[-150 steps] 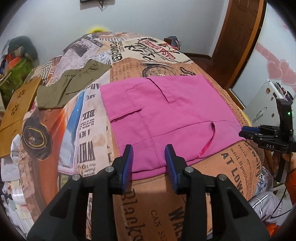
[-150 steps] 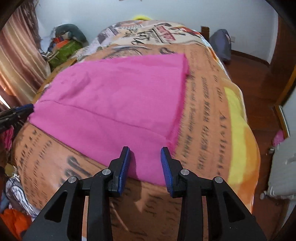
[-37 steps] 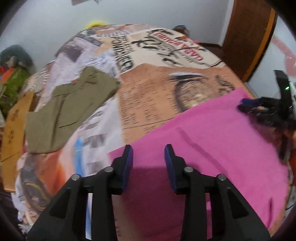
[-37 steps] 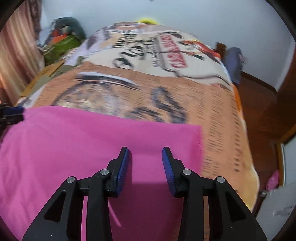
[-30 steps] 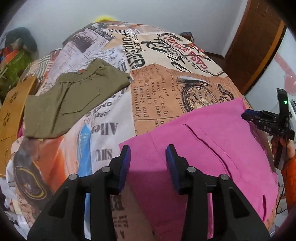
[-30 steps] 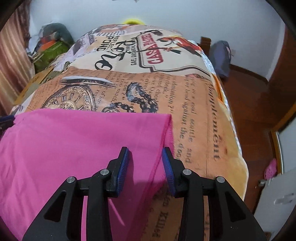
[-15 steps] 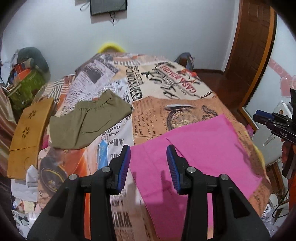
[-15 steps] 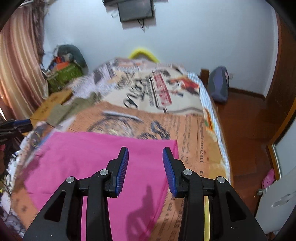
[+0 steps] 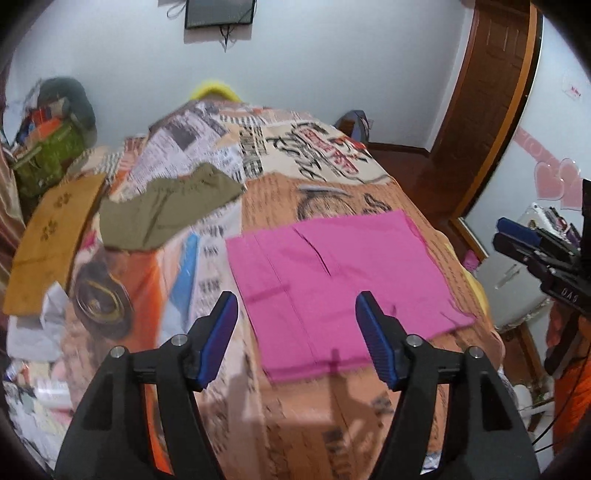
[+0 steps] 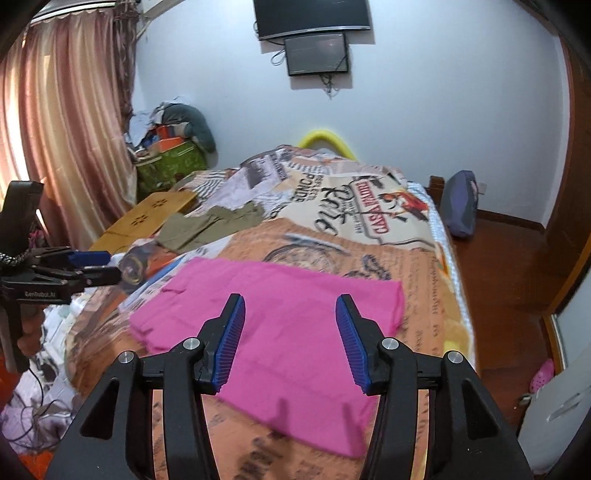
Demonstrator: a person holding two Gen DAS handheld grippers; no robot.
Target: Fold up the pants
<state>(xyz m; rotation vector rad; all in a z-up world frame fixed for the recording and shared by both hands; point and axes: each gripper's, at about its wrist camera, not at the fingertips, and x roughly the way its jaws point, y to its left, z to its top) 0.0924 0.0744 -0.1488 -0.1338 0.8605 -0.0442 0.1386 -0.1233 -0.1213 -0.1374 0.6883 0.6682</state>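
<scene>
Pink cotton pants (image 9: pixel 340 280), folded into a flat rectangle, lie in the middle of the left wrist frame on a bed covered by a blanket printed with newspaper text and vintage labels (image 9: pixel 303 170); the right wrist view shows the same pink pants (image 10: pixel 280 332) at centre, on the blanket (image 10: pixel 369 229).

The left tool (image 9: pixel 297 339) fills the lower centre of its own frame, black arms with blue ribbed pads; its jaws are spreading and nothing lies between them, the pants sitting well below on the bed. It also appears at the left edge of the right wrist frame (image 10: pixel 96 267), with part of a hand under it.

The right tool (image 10: pixel 290 341) sits at the lower centre of its frame, jaws likewise widening with nothing between the pads. In the left wrist view it shows at the right edge (image 9: pixel 517 240).

A folded olive-green garment (image 9: pixel 166 210) lies on the blanket at the upper left of the left wrist frame, apart from the pink pants. A tan wooden board with flower cut-outs (image 9: pixel 48 240) rests at the far left. A dark wall-mounted screen (image 10: pixel 314 18) hangs at the top of the right wrist frame.
</scene>
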